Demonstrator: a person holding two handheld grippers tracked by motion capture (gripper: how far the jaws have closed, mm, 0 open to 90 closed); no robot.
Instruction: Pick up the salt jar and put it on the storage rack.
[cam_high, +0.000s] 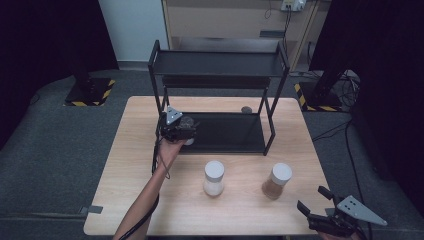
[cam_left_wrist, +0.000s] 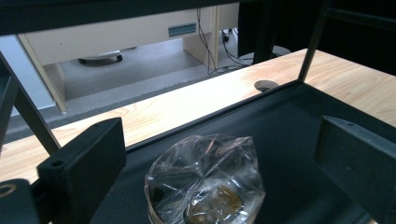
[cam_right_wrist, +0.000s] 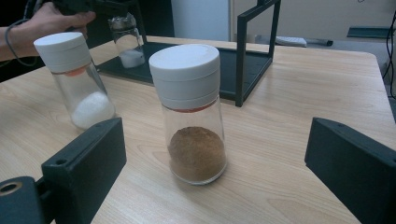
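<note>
High view: left gripper (cam_high: 186, 131) at black rack (cam_high: 272, 131), lower shelf, over plastic-topped jar (cam_high: 188, 121). Left gripper view: jaws wide, jar (cam_left_wrist: 205, 186) between, untouched. Right gripper view: jaws wide around brown-powder shaker (cam_right_wrist: 192, 112); white-powder shaker (cam_right_wrist: 74, 77) beside

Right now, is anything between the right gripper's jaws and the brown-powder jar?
No. In the right gripper view, the stretch from the right gripper to the brown-powder jar is bare wooden table. The jaws stand wide apart, with the jar ahead of them.
</note>
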